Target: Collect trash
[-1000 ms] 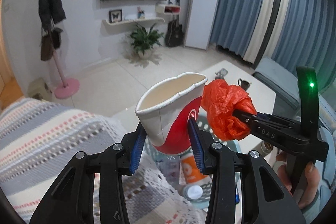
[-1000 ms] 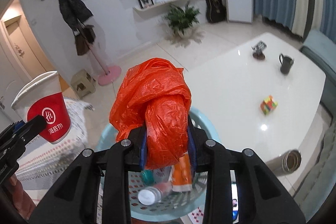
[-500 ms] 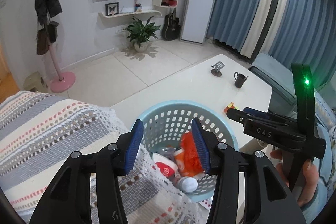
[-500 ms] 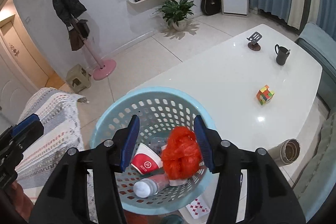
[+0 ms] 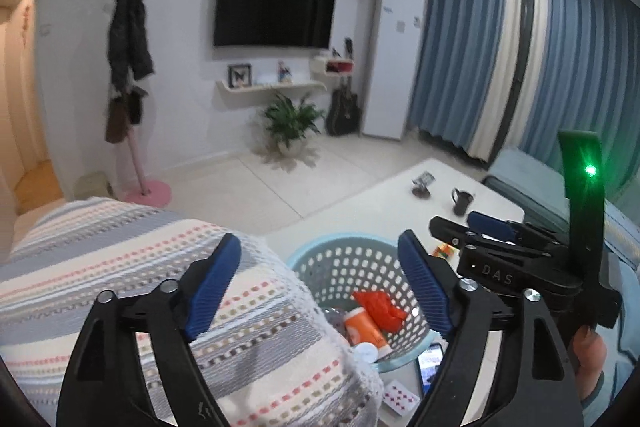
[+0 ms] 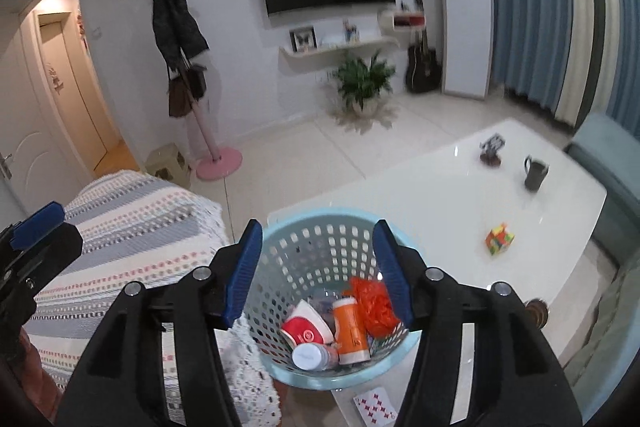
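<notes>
Hovering: both grippers hang above the light blue basket (image 6: 280, 251), fingers spread and gripping nothing.
Left gripper (image 5: 320, 287): its blue-padded fingers (image 5: 212, 285) stand wide apart, one over the striped blanket (image 5: 120, 267), the other over the basket's right side.
Right gripper (image 6: 318, 273): fingers apart, framing the basket's mouth from above; nothing between them.
Basket: stands on the white worktop (image 6: 440, 195) at its near-left corner, touching the blanket's lace edge.
Trash in the basket: a red and white paper cup (image 6: 306, 327) lies on its side, long axis slanting, mouth toward the upper left; an orange bottle (image 6: 351, 327) stands close to upright with its white cap up; a crumpled orange plastic bag (image 6: 372, 301) sits just right of the bottle; a white-capped clear bottle (image 6: 308, 355) lies with its cap toward the camera.
Around: a puzzle cube (image 6: 499, 239), a dark mug (image 6: 535, 173) and a small stand (image 6: 491, 149) sit well apart on the worktop; a playing card (image 6: 374, 403) lies in front of the basket.
In the way: the blanket's edge hides the basket's left wall in the left view.
View differences: only the right view shows the paper cup clearly; only the left view shows a phone (image 5: 430, 363) beside the basket and the whole right gripper body.
</notes>
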Tool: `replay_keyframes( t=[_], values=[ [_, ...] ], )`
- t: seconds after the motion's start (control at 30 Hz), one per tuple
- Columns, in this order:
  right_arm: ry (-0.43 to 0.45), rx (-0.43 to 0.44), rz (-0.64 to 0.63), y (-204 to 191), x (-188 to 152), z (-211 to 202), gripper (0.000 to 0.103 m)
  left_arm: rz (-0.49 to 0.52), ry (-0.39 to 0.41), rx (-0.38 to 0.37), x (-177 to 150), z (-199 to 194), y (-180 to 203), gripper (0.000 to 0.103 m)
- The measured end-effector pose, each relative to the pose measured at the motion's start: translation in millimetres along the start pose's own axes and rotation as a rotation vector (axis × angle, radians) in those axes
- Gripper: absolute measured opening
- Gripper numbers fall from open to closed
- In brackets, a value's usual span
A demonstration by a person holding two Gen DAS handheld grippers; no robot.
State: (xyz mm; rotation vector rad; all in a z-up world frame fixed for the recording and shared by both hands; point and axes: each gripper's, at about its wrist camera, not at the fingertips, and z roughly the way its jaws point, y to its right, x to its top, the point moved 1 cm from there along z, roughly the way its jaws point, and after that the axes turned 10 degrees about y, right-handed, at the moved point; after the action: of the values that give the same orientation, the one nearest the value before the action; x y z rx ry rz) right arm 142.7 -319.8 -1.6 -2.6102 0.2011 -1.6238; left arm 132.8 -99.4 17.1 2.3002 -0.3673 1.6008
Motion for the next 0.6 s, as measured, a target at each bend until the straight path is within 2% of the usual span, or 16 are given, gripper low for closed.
replay_keyframes(
  t=[0.13, 0.3, 0.4, 0.5, 0.6],
  values=[
    [0.080, -0.010, -0.015, -17, 1, -28, 0.057, -0.001, 0.056, 0.076, -2, -32, -5, 0.085],
    [0.154, -0.018, -0.036, -36, 1, -56, 0.057, -0.030, 0.087, 0.125, -7, -61, -17, 0.087],
    [0.182, -0.005, -0.043, -47, 1, -69, 0.057, -0.029, 0.108, 0.152, -8, -76, -20, 0.088],
    [0.202, -0.001, -0.056, -58, 0, -79, 0.059, -0.032, 0.135, 0.211, -9, -93, -26, 0.088],
    [0.213, 0.000, -0.063, -65, -4, -87, 0.060, -0.040, 0.160, 0.225, -9, -109, -29, 0.088]
  ],
)
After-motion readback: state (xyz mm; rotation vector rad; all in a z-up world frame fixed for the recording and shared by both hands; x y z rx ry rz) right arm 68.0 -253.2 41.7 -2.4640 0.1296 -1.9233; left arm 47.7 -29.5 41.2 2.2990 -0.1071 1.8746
